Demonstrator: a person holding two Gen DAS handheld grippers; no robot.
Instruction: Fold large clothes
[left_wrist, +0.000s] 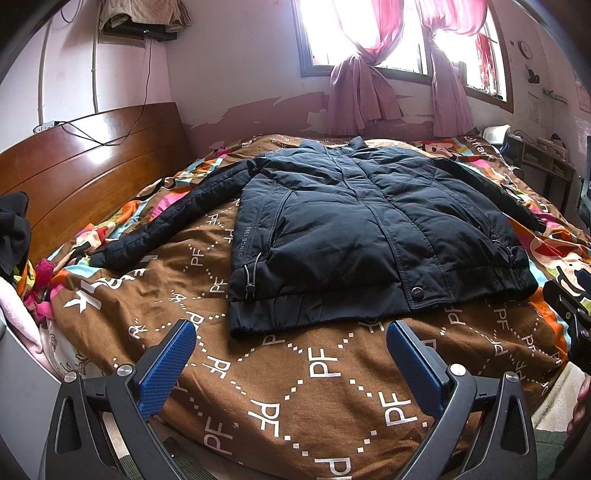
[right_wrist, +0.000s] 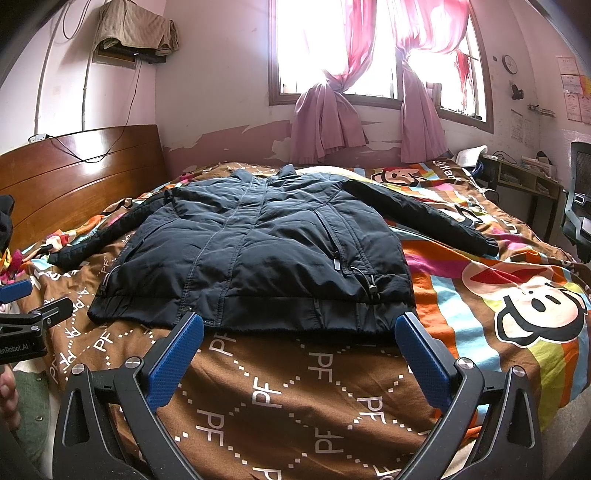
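A large black padded jacket (left_wrist: 351, 229) lies flat and front-up on the bed, zipped, collar toward the window, both sleeves spread out to the sides. It also shows in the right wrist view (right_wrist: 258, 251). My left gripper (left_wrist: 291, 332) is open and empty, hovering just short of the jacket's hem, toward its left corner. My right gripper (right_wrist: 299, 325) is open and empty, with its fingertips at the hem near the jacket's right corner. The right gripper shows at the right edge of the left wrist view (left_wrist: 569, 302), and the left gripper at the left edge of the right wrist view (right_wrist: 33, 310).
The bed is covered by a brown "PF" patterned quilt (left_wrist: 295, 387) with colourful cartoon stripes (right_wrist: 498, 295). A wooden headboard (left_wrist: 92, 158) stands on the left, with dark clothes (left_wrist: 13, 236) piled there. A desk (right_wrist: 524, 184) and office chair (right_wrist: 578, 218) stand at the right. A curtained window (right_wrist: 369, 74) is behind.
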